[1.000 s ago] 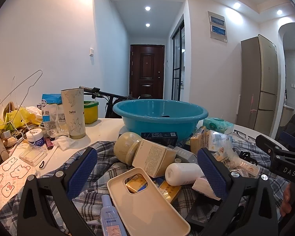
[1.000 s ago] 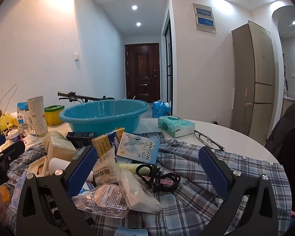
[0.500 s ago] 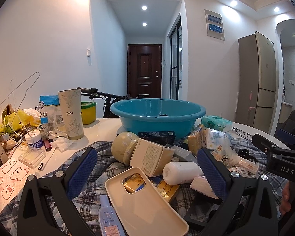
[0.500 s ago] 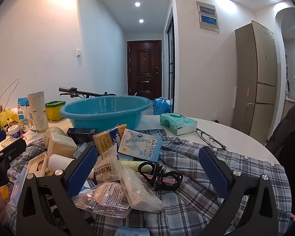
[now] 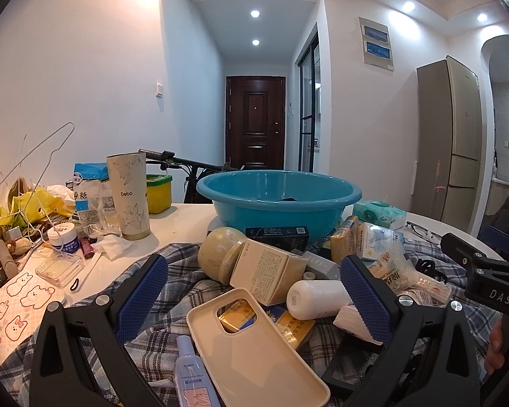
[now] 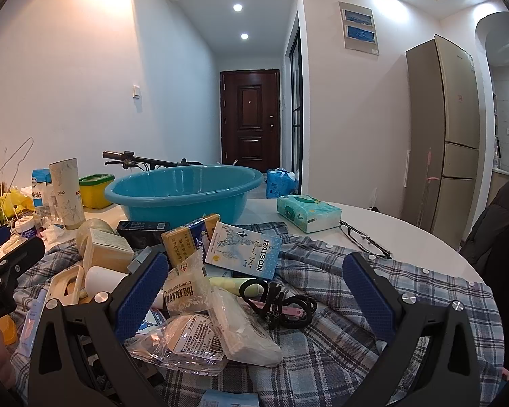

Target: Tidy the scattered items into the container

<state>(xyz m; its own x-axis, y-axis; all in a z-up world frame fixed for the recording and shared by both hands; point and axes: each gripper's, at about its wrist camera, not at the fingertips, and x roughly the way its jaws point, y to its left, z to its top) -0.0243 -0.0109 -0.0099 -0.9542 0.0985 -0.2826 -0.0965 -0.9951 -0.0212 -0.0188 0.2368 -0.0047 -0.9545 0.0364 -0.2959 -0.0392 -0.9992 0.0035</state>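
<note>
The phone case (image 5: 254,349) is seen lying flat on the checked cloth, right between the spread fingers of the left gripper (image 5: 254,291), long side pointing away. The right gripper (image 6: 256,288) is spread too. The blue basin (image 5: 281,200) is farther back.

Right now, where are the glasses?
In the right wrist view the glasses lie on the white table, right of the green tissue pack, beside the plaid shirt's edge.
</note>
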